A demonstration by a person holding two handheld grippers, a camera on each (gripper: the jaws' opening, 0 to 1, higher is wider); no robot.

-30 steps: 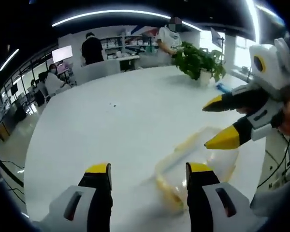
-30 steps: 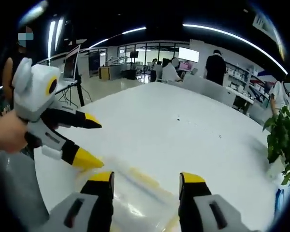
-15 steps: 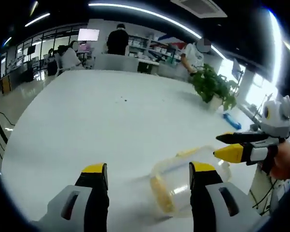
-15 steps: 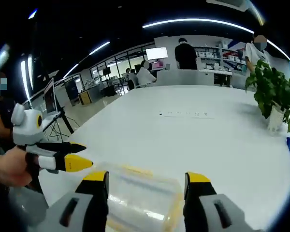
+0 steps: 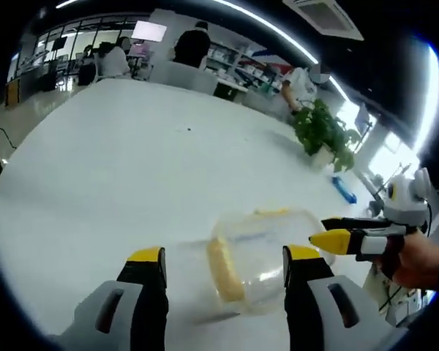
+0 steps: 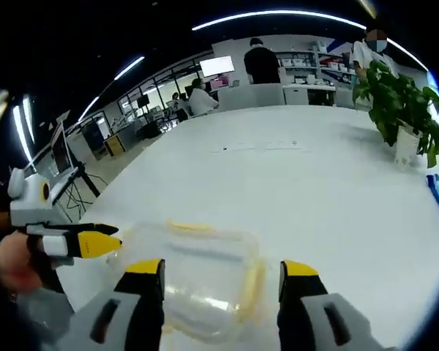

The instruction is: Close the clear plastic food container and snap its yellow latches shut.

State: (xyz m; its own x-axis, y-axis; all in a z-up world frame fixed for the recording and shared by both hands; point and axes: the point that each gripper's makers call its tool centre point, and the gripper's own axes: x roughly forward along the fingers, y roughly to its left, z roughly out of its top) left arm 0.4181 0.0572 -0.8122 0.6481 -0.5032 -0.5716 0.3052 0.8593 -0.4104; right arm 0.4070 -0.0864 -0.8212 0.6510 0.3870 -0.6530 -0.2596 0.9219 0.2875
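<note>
A clear plastic food container [image 5: 260, 256] with yellow latches [image 5: 223, 269] lies on the white table [image 5: 117, 161], just ahead of my left gripper [image 5: 223, 257], whose jaws stand apart with nothing between them. From the right side of the left gripper view comes my right gripper [image 5: 335, 231], its yellow tips at the container's right edge. In the right gripper view the container [image 6: 194, 274] sits just ahead of my right gripper [image 6: 219, 269], which is open. My left gripper [image 6: 102, 238] enters there from the left, a hand holding it, tips near the container's left end.
A potted green plant [image 5: 322, 135] stands at the table's far side, with a blue object [image 5: 347, 191] beside it. Several people stand or sit by desks and shelves beyond the table. The table's near edge runs close to the container.
Both views have swung, so the cameras moved. The container now lies more centred ahead of each gripper, and the other gripper's tips sit closer to its ends.
</note>
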